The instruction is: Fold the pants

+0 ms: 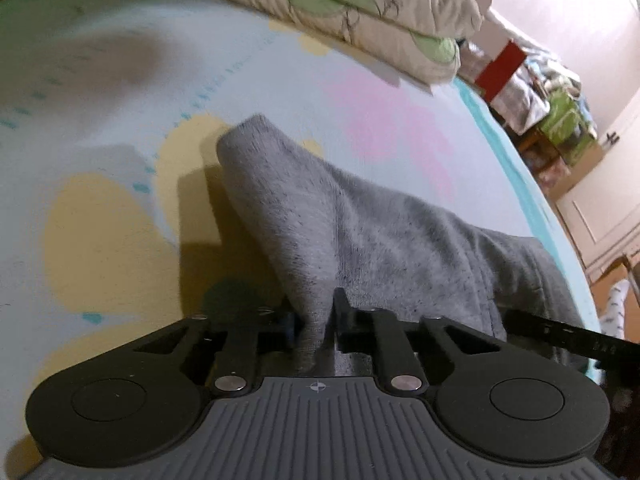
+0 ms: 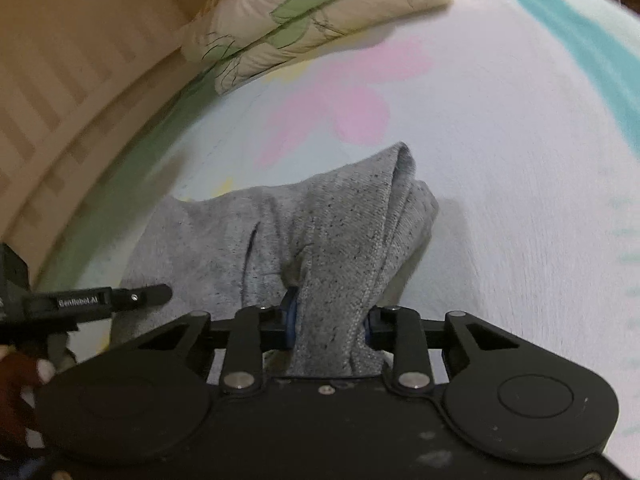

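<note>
Grey knit pants (image 1: 360, 224) lie bunched on a pale bed sheet (image 1: 100, 120) with pastel flower prints. My left gripper (image 1: 314, 320) is shut on a thin pinch of the grey cloth, which rises in a peak ahead of the jaws. In the right wrist view the pants (image 2: 328, 224) stand up in a folded ridge, and my right gripper (image 2: 330, 326) is shut on a thicker bunch of that cloth between its blue pads. The left gripper's finger (image 2: 132, 298) shows at the left edge there, close beside the pants.
A folded quilt (image 1: 360, 12) with green leaf print lies at the far side of the bed, also in the right wrist view (image 2: 300, 20). A wooden bed frame (image 2: 60, 100) runs along the left. Boxes and clutter (image 1: 540, 100) stand beyond the bed's right edge.
</note>
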`<control>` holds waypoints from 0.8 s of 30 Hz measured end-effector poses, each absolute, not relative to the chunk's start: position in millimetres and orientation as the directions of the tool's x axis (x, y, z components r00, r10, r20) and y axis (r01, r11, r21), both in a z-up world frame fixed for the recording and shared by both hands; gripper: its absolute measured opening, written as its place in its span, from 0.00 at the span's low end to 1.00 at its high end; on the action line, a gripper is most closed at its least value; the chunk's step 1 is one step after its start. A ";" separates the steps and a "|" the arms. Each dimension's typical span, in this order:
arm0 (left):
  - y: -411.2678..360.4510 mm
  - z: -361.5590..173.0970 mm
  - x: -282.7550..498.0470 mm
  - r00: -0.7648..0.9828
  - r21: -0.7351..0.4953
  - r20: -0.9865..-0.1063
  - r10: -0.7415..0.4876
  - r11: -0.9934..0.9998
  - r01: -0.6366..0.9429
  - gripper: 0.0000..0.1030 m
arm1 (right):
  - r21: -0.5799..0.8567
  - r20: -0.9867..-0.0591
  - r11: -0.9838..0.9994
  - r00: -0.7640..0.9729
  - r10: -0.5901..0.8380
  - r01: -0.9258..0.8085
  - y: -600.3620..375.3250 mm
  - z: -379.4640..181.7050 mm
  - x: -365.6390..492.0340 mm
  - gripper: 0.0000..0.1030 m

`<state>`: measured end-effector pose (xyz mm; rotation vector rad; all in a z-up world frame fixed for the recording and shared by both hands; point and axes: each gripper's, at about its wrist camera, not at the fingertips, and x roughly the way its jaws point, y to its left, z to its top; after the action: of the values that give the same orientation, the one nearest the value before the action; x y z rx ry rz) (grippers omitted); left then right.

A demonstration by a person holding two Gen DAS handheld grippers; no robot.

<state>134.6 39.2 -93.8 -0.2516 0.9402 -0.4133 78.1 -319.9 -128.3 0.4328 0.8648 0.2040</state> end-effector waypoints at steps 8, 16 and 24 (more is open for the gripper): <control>52.9 -40.6 123.4 0.658 -0.265 -0.650 -0.379 0.925 0.271 0.09 | 0.404 -0.622 0.905 0.685 0.379 -0.134 -274.6 -58.4 90.9 0.27; 101.2 -16.2 187.2 0.692 -0.224 -0.663 -0.286 0.958 0.182 0.09 | 0.427 -0.570 0.881 0.695 0.438 -0.205 -226.8 -38.8 163.6 0.27; 134.1 -89.5 212.9 0.539 -0.168 -0.828 -0.154 0.986 0.024 0.26 | 0.356 -0.758 0.934 0.577 0.303 -0.023 -206.3 -118.8 231.0 0.44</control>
<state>212.9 134.1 -89.5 -0.1423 0.9964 -0.1061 231.0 -206.3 -118.8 0.3246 0.9400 0.1942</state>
